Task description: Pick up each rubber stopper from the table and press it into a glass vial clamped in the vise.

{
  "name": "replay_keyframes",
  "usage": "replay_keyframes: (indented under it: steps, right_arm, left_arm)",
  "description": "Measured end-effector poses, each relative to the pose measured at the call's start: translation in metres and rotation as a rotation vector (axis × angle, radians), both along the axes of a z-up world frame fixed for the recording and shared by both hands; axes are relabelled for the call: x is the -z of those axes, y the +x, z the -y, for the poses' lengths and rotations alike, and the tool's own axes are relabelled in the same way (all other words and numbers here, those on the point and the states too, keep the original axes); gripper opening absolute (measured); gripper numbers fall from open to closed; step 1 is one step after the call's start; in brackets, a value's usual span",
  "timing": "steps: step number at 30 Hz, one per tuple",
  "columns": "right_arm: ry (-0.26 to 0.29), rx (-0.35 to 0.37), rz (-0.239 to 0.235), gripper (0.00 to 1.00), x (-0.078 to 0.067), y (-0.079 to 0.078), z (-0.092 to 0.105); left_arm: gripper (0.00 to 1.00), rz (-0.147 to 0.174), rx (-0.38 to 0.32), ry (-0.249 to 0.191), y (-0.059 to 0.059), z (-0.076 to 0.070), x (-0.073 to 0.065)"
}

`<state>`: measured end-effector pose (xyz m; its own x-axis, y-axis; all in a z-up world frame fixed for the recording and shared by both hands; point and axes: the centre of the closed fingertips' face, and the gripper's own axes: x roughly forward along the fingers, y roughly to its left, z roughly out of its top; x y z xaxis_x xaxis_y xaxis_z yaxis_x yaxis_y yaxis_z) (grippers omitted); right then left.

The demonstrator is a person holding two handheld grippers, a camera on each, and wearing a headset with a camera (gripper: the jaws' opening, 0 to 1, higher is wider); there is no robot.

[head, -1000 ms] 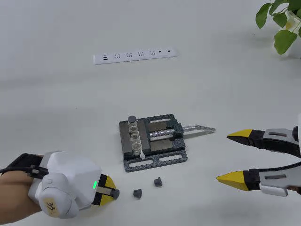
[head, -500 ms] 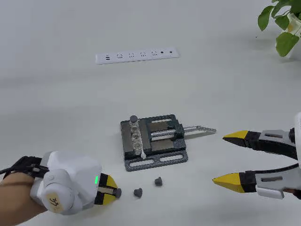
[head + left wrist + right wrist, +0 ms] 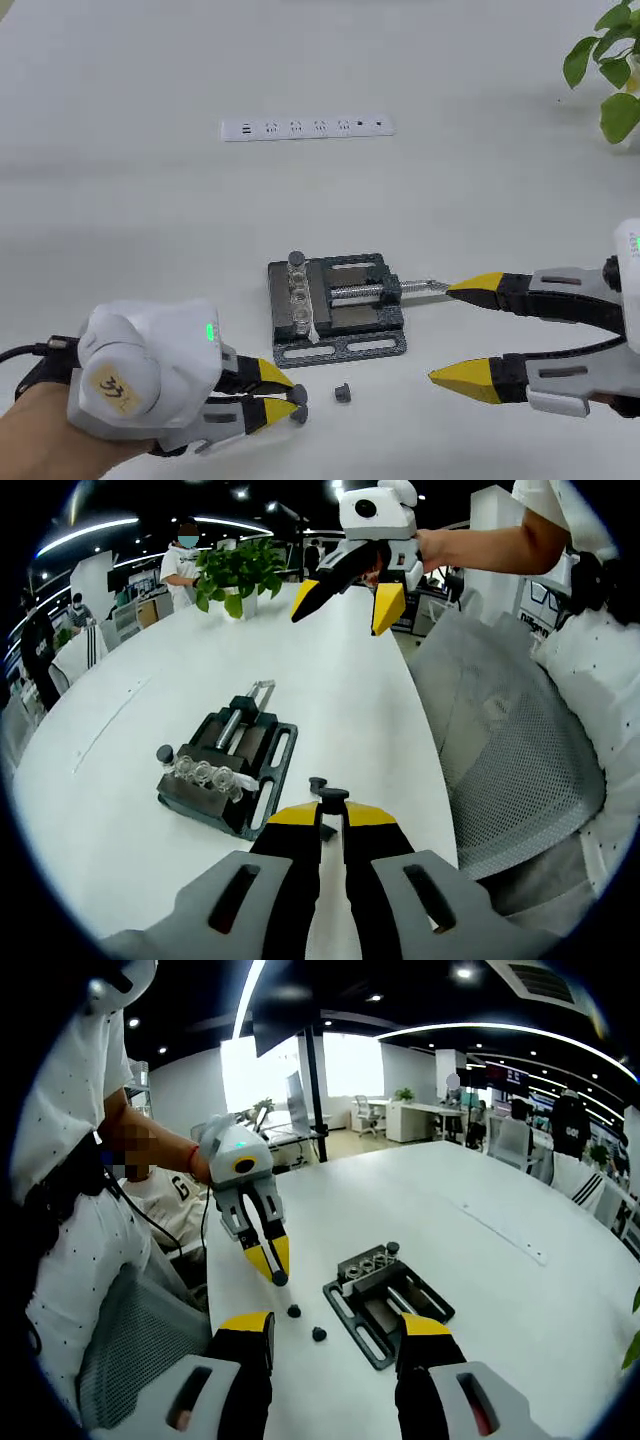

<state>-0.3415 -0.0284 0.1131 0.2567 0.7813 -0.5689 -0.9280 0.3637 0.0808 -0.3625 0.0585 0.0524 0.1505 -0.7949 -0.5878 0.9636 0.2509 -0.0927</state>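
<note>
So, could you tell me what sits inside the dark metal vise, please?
A row of clear glass vials stands clamped in the dark metal vise; the end one carries a dark rubber stopper. Their lower parts are hidden by the vise.

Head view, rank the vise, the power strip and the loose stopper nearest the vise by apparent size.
1. Vise, by area.
2. Power strip: longer but thin, and farther away, so unsure against the vise.
3. Stopper, clearly smallest.

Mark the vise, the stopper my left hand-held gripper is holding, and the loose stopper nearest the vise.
vise [image 3: 350, 322], head view, middle of its body.
held stopper [image 3: 328, 791], left gripper view, its upper end.
loose stopper [image 3: 343, 393], head view, its middle.
</note>
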Motion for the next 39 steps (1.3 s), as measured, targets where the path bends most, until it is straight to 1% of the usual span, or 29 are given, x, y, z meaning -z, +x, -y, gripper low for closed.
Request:
replay_keyframes:
  steps: [4, 5, 7, 8, 9, 10, 12, 14, 17, 19, 21, 23, 26, 30, 39]
  right_arm:
    - [-0.009, -0.084, -0.009, 0.40, -0.008, -0.009, -0.017]
    - [-0.018, -0.120, -0.007, 0.39, -0.009, -0.012, -0.022]
    - [-0.012, -0.161, -0.009, 0.36, -0.013, -0.017, -0.032]
    - [-0.012, -0.173, -0.012, 0.35, -0.014, -0.019, -0.035]
    - [-0.014, -0.186, -0.015, 0.34, -0.014, -0.021, -0.038]
    - [-0.013, -0.209, -0.014, 0.32, -0.015, -0.023, -0.042]
    - [-0.009, -0.231, -0.018, 0.30, -0.017, -0.026, -0.047]
    - [-0.009, -0.244, -0.021, 0.28, -0.017, -0.027, -0.050]
    - [-0.002, -0.270, -0.034, 0.23, -0.018, -0.031, -0.055]
    - [-0.005, -0.285, -0.033, 0.22, -0.018, -0.033, -0.058]
    - [-0.009, -0.298, -0.036, 0.22, -0.017, -0.035, -0.060]
    - [-0.012, -0.308, -0.037, 0.20, -0.016, -0.037, -0.060]
    - [-0.017, -0.321, -0.046, 0.17, -0.014, -0.039, -0.061]
    - [-0.017, -0.332, -0.047, 0.16, -0.014, -0.041, -0.061]
    - [-0.014, -0.343, -0.049, 0.10, -0.014, -0.043, -0.061]
  left_arm:
    - [0.04, -0.026, -0.019, -0.035, -0.002, 0.008, -0.017]
    - [0.04, -0.035, -0.021, -0.047, -0.002, 0.009, -0.017]
    - [0.04, -0.055, -0.034, -0.055, -0.001, 0.009, -0.020]
    - [0.04, -0.060, -0.035, -0.058, -0.002, 0.010, -0.022]
    - [0.04, -0.072, -0.042, -0.064, -0.001, 0.012, -0.026]
    - [0.04, -0.098, -0.059, -0.073, -0.001, 0.013, -0.029]
    - [0.04, -0.130, -0.077, -0.098, -0.002, 0.015, -0.034]
    - [0.04, -0.143, -0.085, -0.104, -0.002, 0.016, -0.037]
    - [0.04, -0.161, -0.087, -0.116, -0.006, 0.022, -0.045]
    - [0.04, -0.158, -0.078, -0.116, -0.008, 0.024, -0.049]
    - [0.04, -0.167, -0.074, -0.120, -0.010, 0.027, -0.053]
    - [0.04, -0.163, -0.068, -0.123, -0.011, 0.029, -0.056]
    - [0.04, -0.175, -0.062, -0.137, -0.014, 0.033, -0.062]
    - [0.04, -0.165, -0.047, -0.140, -0.018, 0.037, -0.068]
    - [0.04, -0.156, -0.035, -0.139, -0.019, 0.039, -0.072]
